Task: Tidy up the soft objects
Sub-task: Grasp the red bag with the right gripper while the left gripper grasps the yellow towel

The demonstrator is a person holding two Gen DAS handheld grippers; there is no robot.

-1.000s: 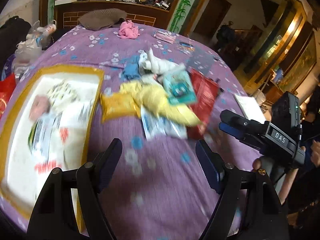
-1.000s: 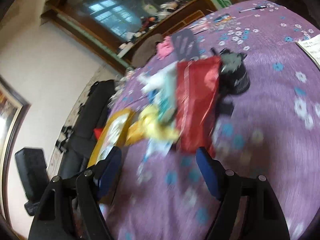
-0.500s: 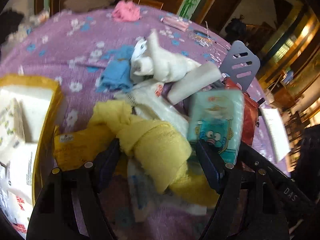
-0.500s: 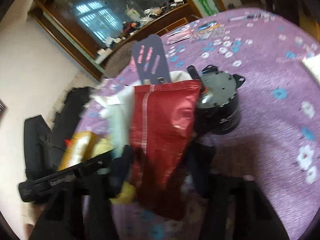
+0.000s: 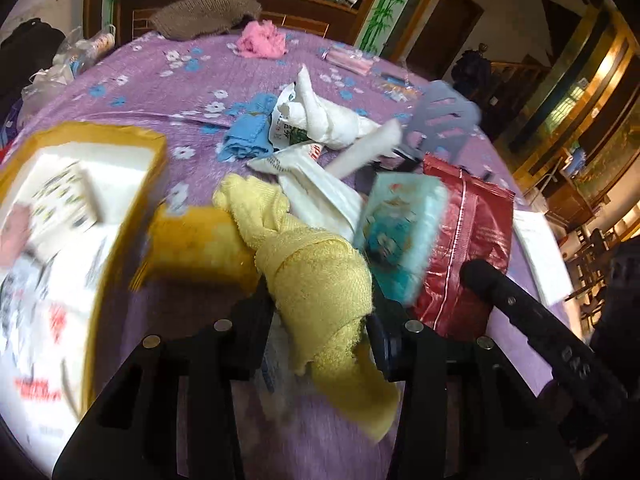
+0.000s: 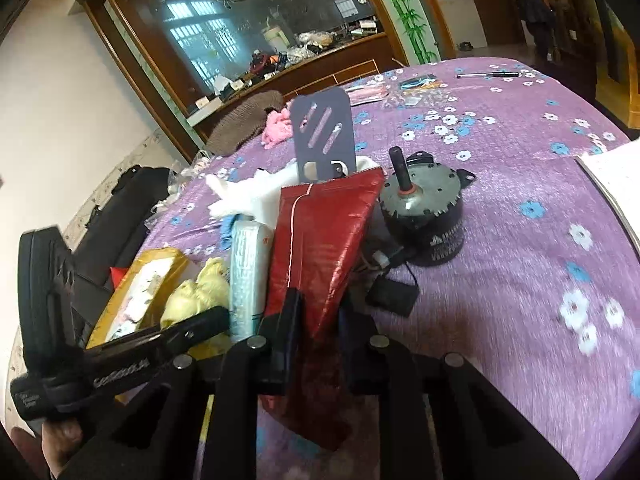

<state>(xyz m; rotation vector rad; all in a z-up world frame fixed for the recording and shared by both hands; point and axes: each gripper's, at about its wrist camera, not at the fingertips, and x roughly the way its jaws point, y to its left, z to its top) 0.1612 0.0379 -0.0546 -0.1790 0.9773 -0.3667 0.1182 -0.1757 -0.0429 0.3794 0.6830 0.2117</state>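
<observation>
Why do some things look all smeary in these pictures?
Left wrist view: motion blur smears the gold-edged box and teal packet; the yellow towel stays sharper. Right wrist view: flowers on the purple cloth smear at the right edge; the motor is crisp.

Lived-in home, floral purple tablecloth (image 6: 500, 184), cluttered wooden cabinet (image 6: 320, 68), bamboo mural (image 6: 404, 4)

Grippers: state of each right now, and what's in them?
Left gripper: jaws closing on the yellow towel, pads pressing its sides.
Right gripper: jaws closing on the red bag, pinched between the pads.
</observation>
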